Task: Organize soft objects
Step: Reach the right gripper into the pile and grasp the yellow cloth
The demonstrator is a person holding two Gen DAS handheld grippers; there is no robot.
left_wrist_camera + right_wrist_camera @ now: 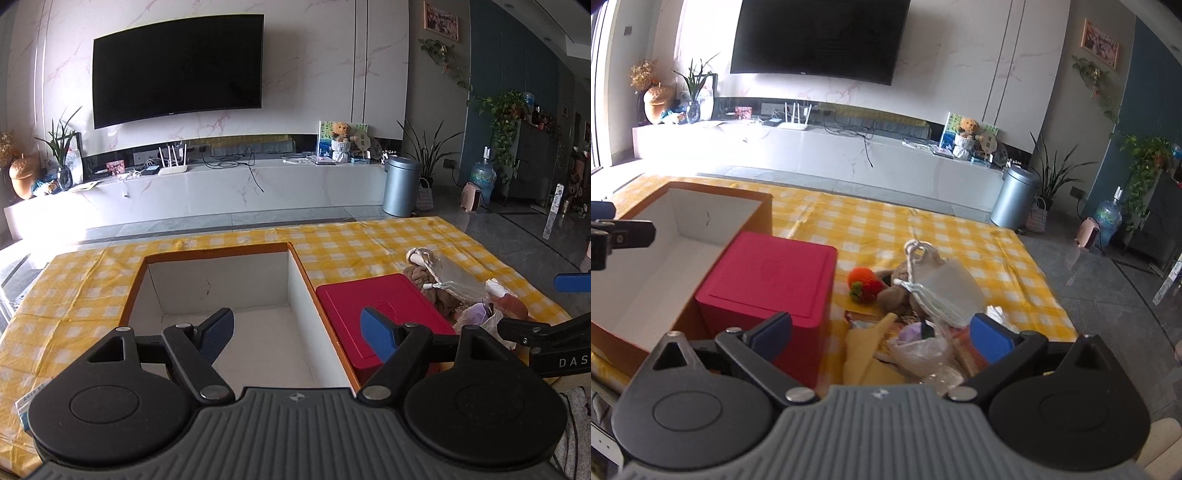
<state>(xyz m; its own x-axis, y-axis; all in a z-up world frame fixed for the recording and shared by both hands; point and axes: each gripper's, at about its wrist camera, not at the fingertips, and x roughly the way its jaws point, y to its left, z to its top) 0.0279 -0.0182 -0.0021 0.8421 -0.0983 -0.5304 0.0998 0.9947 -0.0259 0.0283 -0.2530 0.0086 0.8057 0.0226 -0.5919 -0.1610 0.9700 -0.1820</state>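
The left gripper (297,334) is held above the near end of the open cardboard box (221,291), its blue-padded fingers spread wide with nothing between them; one finger sits over the box's white interior, the other over the red box (384,310). The cardboard box stands on the yellow checked tablecloth (351,243), white inside with an orange-brown rim, and its visible interior holds no items. The red box, lid on, stands just beside the cardboard box's right wall. The right gripper (882,334) is likewise wide open and grips nothing; its left finger is in front of the red box (772,277), its right finger in front of the pile of soft objects (923,317). The pile lies on the tablecloth to the right of the red box and comprises an orange knitted strawberry-like toy (864,282), a brown plush item (895,291), a pale drawstring pouch with white cord (945,284), a yellow cloth (864,354) and a crinkled clear plastic bag with lilac contents (919,345). The strawberry-like toy lies at the pile's left edge, near the red box; the yellow cloth and plastic bag lie nearest the right gripper
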